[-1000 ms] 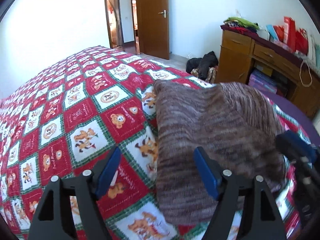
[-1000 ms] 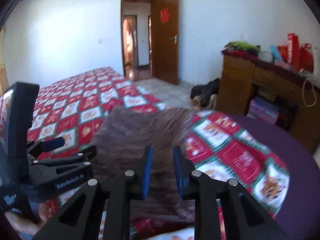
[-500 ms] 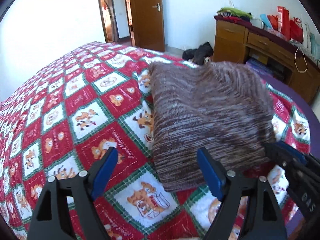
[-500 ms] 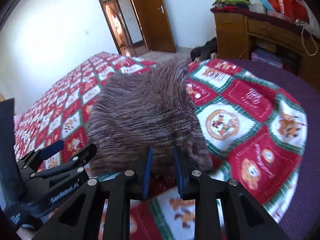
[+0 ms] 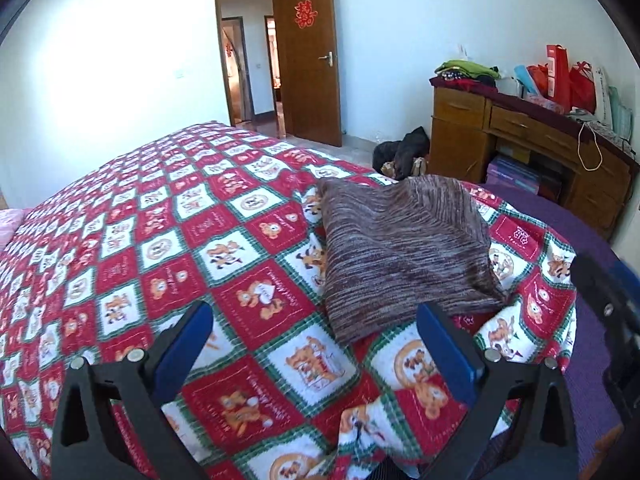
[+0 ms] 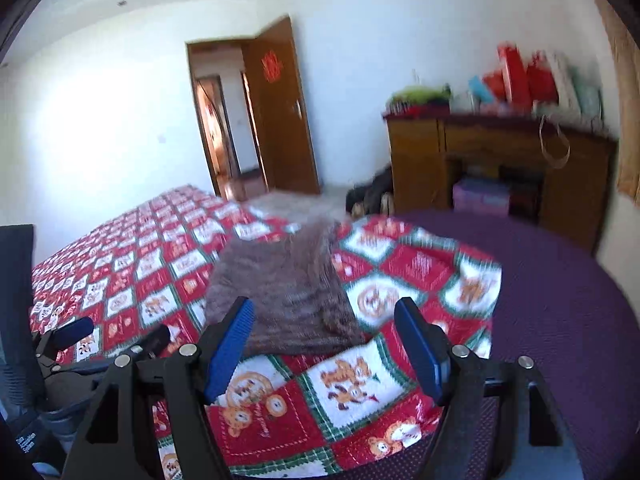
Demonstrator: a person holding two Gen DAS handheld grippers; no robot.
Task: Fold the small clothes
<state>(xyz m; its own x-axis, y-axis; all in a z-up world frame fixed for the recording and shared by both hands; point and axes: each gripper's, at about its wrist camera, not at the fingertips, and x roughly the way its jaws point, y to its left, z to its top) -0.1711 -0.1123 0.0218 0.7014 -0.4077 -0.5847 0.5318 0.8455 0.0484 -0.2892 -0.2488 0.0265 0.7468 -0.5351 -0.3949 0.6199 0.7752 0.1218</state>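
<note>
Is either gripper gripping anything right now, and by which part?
Nothing is held. Left gripper and right gripper are both open, clear of the folded brown striped knit garment on the bed.

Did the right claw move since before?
Yes. The right claw has opened and pulled back from the brown sweater. Earlier its blue fingers sat nearly shut at the sweater's near edge; now bear-print bedspread shows between them.

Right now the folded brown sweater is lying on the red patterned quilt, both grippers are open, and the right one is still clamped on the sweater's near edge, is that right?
Not quite. The right gripper holds nothing: the right wrist view shows its jaws spread wide, short of the folded brown sweater. The rest stands: the sweater lies on the red patterned quilt, and the left gripper is open too.
</note>
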